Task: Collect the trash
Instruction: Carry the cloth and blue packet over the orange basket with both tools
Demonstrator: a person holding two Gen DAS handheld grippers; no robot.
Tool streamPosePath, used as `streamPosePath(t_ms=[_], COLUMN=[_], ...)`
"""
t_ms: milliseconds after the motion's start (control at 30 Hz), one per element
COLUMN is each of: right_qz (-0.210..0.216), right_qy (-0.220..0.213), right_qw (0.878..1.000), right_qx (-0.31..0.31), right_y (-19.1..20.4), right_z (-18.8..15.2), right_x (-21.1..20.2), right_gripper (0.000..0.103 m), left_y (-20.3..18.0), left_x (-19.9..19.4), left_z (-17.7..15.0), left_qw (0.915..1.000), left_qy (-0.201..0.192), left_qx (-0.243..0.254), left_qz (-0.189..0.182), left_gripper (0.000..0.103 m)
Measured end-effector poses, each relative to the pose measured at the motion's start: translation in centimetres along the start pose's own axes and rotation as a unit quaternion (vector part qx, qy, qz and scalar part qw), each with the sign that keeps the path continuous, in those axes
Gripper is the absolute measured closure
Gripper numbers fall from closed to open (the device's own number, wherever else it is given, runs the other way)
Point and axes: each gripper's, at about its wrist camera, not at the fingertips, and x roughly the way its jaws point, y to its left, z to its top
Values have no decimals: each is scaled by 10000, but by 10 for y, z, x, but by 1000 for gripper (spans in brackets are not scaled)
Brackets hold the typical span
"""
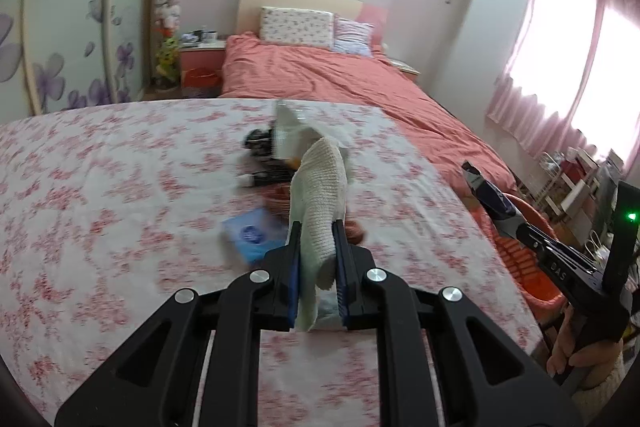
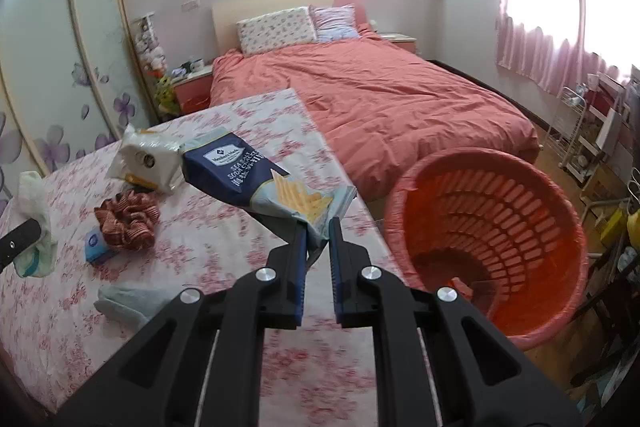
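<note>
Barely started: my right hand-held gripper [image 2: 318, 227] pinches the chip bag [image 2: 256, 183], left hand-held gripper [image 1: 316, 239] pinches probably a sock [image 1: 320, 195]; laundry basket [image 2: 560, 195] nearly empty.

Knitted cream cloth [image 1: 320, 195]; glossy foil chip bag [image 2: 256, 183]; slatted orange plastic basket [image 2: 496, 227]; floral cotton tablecloth [image 2: 224, 307].

Home bedroom: made bed [image 2: 372, 95], pillows [image 2: 276, 29], wardrobe [image 2: 60, 67].
</note>
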Motion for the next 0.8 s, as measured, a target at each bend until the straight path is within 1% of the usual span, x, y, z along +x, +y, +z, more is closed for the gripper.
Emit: streamPosePath(t_ms=[367, 633, 800], right_qz=[-392, -774, -967], right_qy=[-295, -471, -514], right_qw=[9981, 9932, 9900], right_qx=[383, 727, 893], right_y=[-55, -100, -125], right_z=[-1, -5, -10], right_x=[-25, -40, -43], right_gripper=[92, 92, 92], left_y=[-71, -128, -161], left_x=[22, 41, 50], left_z=[1, -6, -10], left_qw=[9975, 9910, 9857], left_qy=[122, 259, 333], left_qx=[418, 684, 856], left_qz=[-554, -1125, -1409], left_gripper=[89, 89, 89])
